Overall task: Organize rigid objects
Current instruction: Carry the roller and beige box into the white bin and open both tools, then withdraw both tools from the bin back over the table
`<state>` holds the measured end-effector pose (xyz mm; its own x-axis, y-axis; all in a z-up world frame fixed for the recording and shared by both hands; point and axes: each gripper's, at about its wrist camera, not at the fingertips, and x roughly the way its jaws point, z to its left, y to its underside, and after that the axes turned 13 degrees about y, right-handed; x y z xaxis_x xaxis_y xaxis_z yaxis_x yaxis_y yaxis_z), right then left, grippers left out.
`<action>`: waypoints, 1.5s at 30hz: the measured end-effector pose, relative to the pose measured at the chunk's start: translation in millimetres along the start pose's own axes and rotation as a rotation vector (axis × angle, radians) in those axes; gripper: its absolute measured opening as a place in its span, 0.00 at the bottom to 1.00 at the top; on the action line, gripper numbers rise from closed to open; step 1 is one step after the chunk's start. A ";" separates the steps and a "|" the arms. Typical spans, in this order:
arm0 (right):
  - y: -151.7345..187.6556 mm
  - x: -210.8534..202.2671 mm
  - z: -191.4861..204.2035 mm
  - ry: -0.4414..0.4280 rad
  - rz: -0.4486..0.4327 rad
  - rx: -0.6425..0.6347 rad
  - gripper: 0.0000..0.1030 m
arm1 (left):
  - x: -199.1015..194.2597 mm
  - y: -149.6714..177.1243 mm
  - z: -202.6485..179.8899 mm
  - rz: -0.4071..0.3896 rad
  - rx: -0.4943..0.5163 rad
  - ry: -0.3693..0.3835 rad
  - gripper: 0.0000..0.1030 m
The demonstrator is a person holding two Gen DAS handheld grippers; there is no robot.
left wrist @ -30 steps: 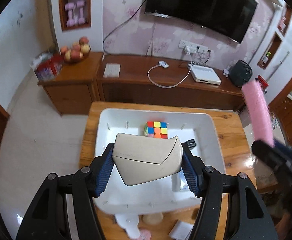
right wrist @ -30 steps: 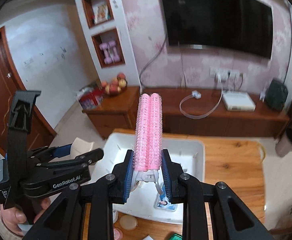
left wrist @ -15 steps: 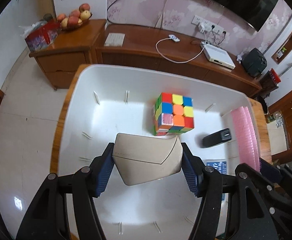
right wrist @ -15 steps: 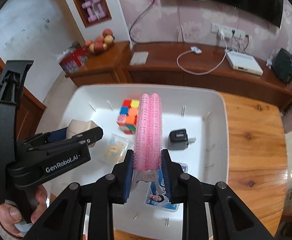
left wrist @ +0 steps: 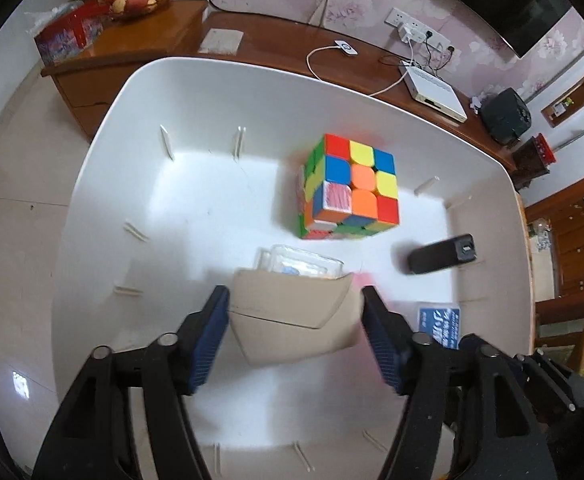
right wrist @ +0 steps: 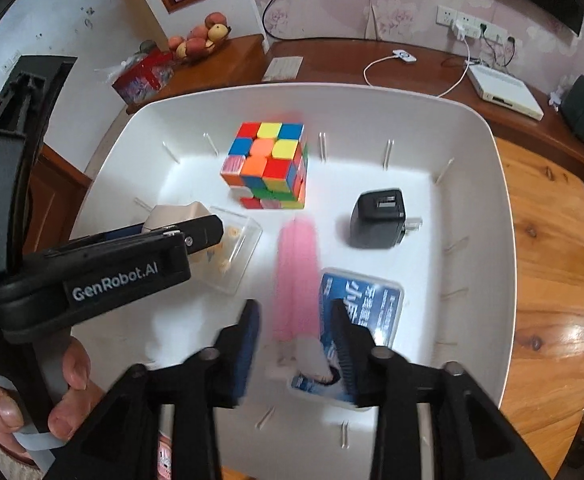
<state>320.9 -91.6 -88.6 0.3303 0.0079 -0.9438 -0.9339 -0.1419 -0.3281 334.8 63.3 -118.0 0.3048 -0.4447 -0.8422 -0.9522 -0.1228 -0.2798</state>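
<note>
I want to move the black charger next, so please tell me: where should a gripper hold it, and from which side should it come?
Grip the black charger across its two flat side faces, coming straight down from above. It lies flat on the white bin floor with free space on both sides. Avoid the end where its metal prongs stick out, towards the bin's right wall.

Glossy white plastic bin [right wrist: 488, 216] on varnished wooden table [right wrist: 552, 264].

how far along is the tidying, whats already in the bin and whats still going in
Done: Rubik's cube, black charger, clear case and blue card box lie in the white bin. In hand: both grippers' jaws are opening over it, releasing the beige block and pink hair roller. Left: withdraw.
</note>
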 end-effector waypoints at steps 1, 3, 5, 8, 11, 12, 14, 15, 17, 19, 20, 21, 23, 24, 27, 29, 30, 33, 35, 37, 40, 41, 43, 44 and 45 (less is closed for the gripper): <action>1.4 -1.6 -0.5 -0.001 -0.004 0.004 0.55 | -3.5 1.2 -1.8 -0.006 0.006 0.001 0.82; 4.6 -9.0 -2.1 -0.004 -0.023 0.006 0.56 | -10.8 3.2 -5.3 -0.019 0.018 0.005 0.93; 7.4 -15.3 -2.6 -0.004 -0.034 -0.001 0.56 | -19.1 5.4 -8.4 -0.034 0.026 0.003 0.96; 12.1 -25.4 -4.0 -0.001 -0.049 -0.001 0.56 | -30.8 8.9 -13.2 -0.047 0.033 0.008 0.96; 17.8 -38.5 -4.9 0.001 -0.070 -0.004 0.56 | -43.1 12.6 -19.8 -0.061 0.049 0.014 0.96; 19.7 -43.0 -5.4 0.004 -0.074 -0.003 0.56 | -45.9 13.1 -22.0 -0.063 0.054 0.017 0.96; 24.1 -52.8 -5.7 0.004 -0.085 -0.003 0.56 | -55.3 16.5 -27.5 -0.071 0.068 0.021 0.96; 26.0 -56.9 -6.0 0.005 -0.088 0.000 0.56 | -61.2 18.0 -32.7 -0.077 0.077 0.022 0.96; 30.2 -67.8 -7.1 0.005 -0.100 0.002 0.56 | -70.8 20.9 -37.5 -0.085 0.089 0.025 0.96; 34.4 -81.0 -8.8 0.012 -0.118 0.004 0.56 | -84.4 25.3 -42.7 -0.099 0.103 0.033 0.96; 36.6 -87.0 -9.6 0.013 -0.127 0.006 0.56 | -92.1 28.0 -45.6 -0.107 0.115 0.036 0.96; 38.4 -92.9 -10.5 0.013 -0.136 0.008 0.56 | -98.2 30.1 -48.4 -0.113 0.125 0.036 0.96; 43.9 -108.4 -12.4 0.015 -0.161 0.013 0.56 | -112.4 36.0 -53.4 -0.128 0.149 0.035 0.96; 46.0 -114.7 -12.7 0.017 -0.172 0.015 0.56 | -119.3 38.9 -56.4 -0.134 0.160 0.035 0.96; 54.8 -136.9 -13.6 0.022 -0.209 0.018 0.56 | -140.2 49.0 -64.4 -0.152 0.192 0.034 0.96; 61.9 -152.7 -13.2 0.026 -0.241 0.016 0.56 | -153.3 57.3 -69.7 -0.168 0.213 0.038 0.96; 65.3 -159.3 -12.1 0.031 -0.255 0.013 0.56 | -161.0 62.3 -72.2 -0.177 0.225 0.040 0.96; 79.9 -180.8 -10.6 0.042 -0.300 -0.001 0.56 | -176.5 74.3 -77.1 -0.194 0.248 0.049 0.96; 90.9 -194.2 -10.8 0.041 -0.327 -0.011 0.57 | -186.1 84.3 -80.8 -0.208 0.263 0.049 0.96; 102.3 -205.8 -9.9 0.043 -0.356 -0.018 0.61 | -193.6 95.0 -85.4 -0.221 0.280 0.043 0.96; 122.0 -220.4 -9.8 0.046 -0.399 -0.022 0.64 | -201.1 112.4 -89.9 -0.232 0.300 0.055 0.96; 129.1 -224.3 -10.2 0.044 -0.409 -0.021 0.64 | -203.3 117.9 -90.7 -0.237 0.309 0.057 0.96; 141.8 -229.0 -11.2 0.045 -0.429 -0.016 0.67 | -206.7 130.7 -94.2 -0.257 0.334 0.053 0.96; 150.9 -230.9 -12.6 0.055 -0.442 -0.009 0.69 | -208.3 137.5 -95.0 -0.270 0.344 0.047 0.96; 158.5 -231.7 -13.2 0.062 -0.453 -0.002 0.72 | -209.5 143.9 -96.3 -0.283 0.354 0.042 0.96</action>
<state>98.1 -129.0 78.6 0.7134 0.0102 -0.7007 -0.6927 -0.1402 -0.7074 131.9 53.3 62.6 0.5444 -0.4735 -0.6924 -0.7634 0.0624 -0.6429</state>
